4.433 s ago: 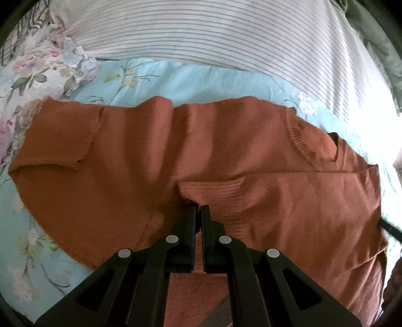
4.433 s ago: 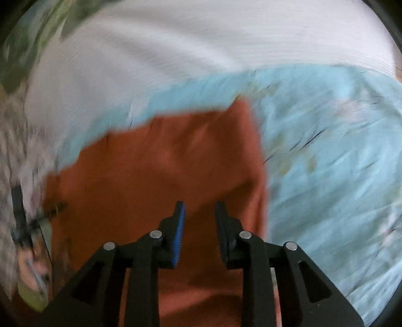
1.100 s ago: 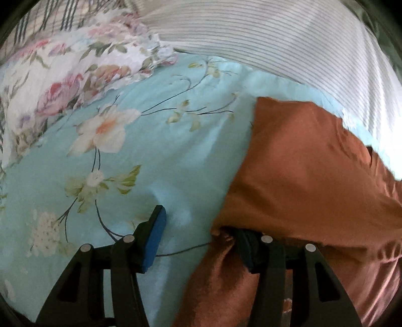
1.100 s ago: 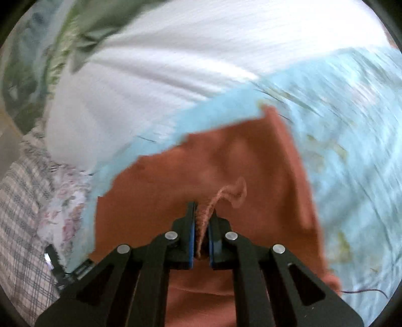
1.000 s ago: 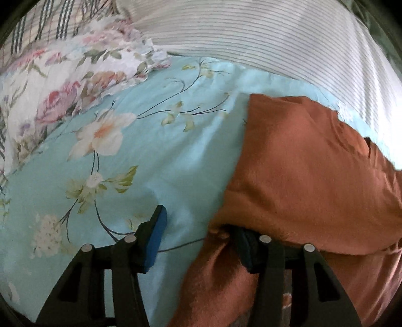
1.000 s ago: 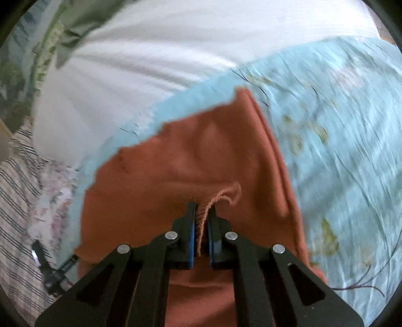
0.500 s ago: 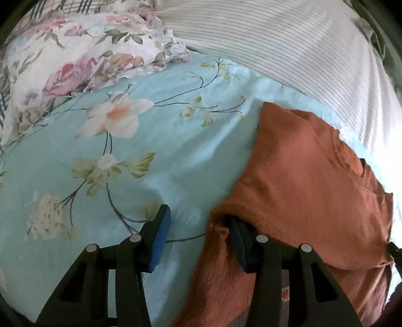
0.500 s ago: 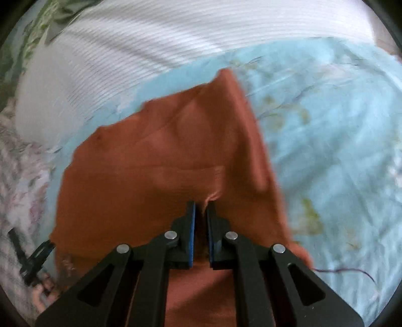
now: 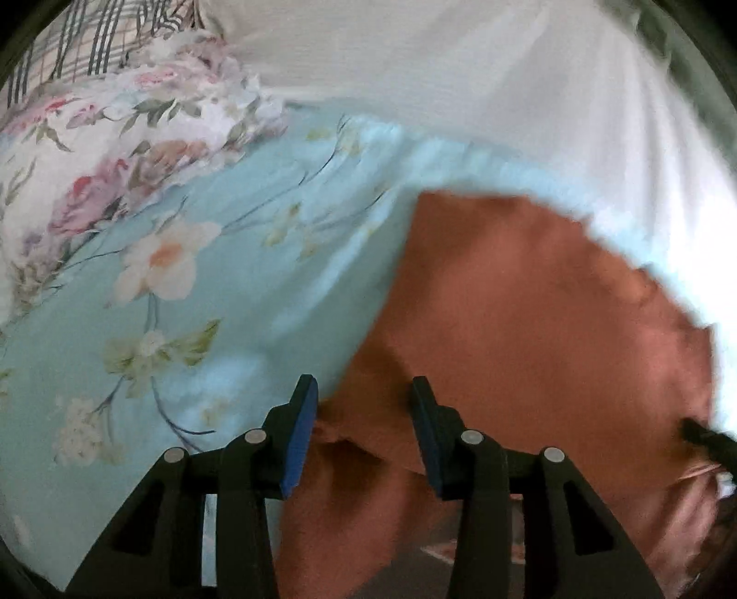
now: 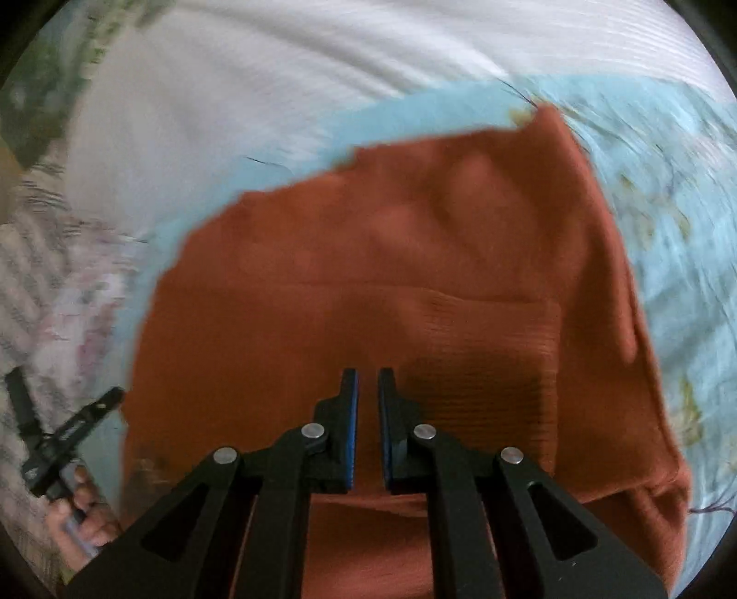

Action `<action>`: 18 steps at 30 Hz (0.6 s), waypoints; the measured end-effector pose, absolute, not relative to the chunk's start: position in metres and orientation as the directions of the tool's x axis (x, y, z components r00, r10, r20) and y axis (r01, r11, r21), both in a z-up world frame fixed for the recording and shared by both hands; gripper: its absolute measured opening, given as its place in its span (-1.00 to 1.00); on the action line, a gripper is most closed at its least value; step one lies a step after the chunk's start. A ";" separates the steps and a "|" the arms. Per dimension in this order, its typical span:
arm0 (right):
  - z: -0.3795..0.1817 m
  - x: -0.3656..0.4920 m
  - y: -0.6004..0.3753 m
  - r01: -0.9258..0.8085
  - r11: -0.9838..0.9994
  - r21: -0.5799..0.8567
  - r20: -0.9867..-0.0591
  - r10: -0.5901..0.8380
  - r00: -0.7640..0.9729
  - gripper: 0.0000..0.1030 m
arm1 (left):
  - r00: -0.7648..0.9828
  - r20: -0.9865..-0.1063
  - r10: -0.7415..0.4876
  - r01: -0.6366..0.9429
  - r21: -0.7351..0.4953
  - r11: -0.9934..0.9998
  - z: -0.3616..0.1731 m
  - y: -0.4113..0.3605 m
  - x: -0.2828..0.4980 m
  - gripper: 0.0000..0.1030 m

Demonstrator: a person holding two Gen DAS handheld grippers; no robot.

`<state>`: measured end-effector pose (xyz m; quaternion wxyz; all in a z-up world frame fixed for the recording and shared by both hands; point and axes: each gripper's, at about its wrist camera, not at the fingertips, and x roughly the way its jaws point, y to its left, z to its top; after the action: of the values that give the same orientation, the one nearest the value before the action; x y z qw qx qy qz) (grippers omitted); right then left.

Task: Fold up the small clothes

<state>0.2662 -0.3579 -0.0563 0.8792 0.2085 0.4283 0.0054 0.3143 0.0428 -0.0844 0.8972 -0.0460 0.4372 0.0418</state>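
Note:
A rust-orange knit sweater (image 9: 529, 313) lies folded on a light blue floral sheet (image 9: 193, 276). In the left wrist view my left gripper (image 9: 364, 391) is open, with its jaws wide apart over the sweater's left edge, holding nothing. In the right wrist view the sweater (image 10: 391, 258) fills the middle, with a ribbed panel (image 10: 488, 350) lying flat on top. My right gripper (image 10: 367, 375) is above that cloth with a narrow gap between its jaws and nothing between them. The left gripper also shows at the left edge of the right wrist view (image 10: 64, 437). Both views are motion-blurred.
A white striped cover (image 9: 483, 92) lies beyond the sweater. A floral pillow (image 9: 92, 152) sits at the far left, with a plaid cloth (image 9: 106, 41) behind it. Bare blue sheet (image 10: 681, 207) runs to the right of the sweater.
My right gripper has let go of the sweater fold, which now lies flat. My left gripper has narrowed its opening and shifted right over the sweater's edge.

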 end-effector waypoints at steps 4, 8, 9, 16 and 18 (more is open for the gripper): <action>-0.054 0.242 -0.388 0.238 0.876 0.420 -0.725 0.165 0.669 -0.90 | 0.596 -0.801 0.049 -0.114 -0.025 0.993 -0.096 0.056 0.310 0.07; -0.036 0.207 -0.397 0.233 0.863 0.447 -0.692 0.168 0.702 -0.81 | 0.609 -0.793 0.013 -0.099 -0.060 0.993 -0.079 0.068 0.287 0.05; -0.033 0.197 -0.397 0.225 0.858 0.461 -0.683 0.182 0.707 -0.81 | 0.611 -0.792 0.011 -0.092 -0.057 0.994 -0.076 0.069 0.278 0.05; -0.029 0.126 -0.412 0.220 0.852 0.476 -0.682 0.198 0.704 0.05 | 0.557 -0.820 -0.131 -0.015 -0.167 0.986 -0.076 0.095 0.218 0.14; -0.032 0.113 -0.412 0.226 0.856 0.465 -0.692 0.192 0.696 0.05 | 0.529 -0.832 -0.169 0.019 -0.188 0.982 -0.082 0.099 0.200 0.17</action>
<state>0.1129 -0.4123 -0.0316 0.8809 0.2682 0.3898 -0.0095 0.1995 0.0991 -0.0816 0.8707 -0.0779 0.4825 -0.0539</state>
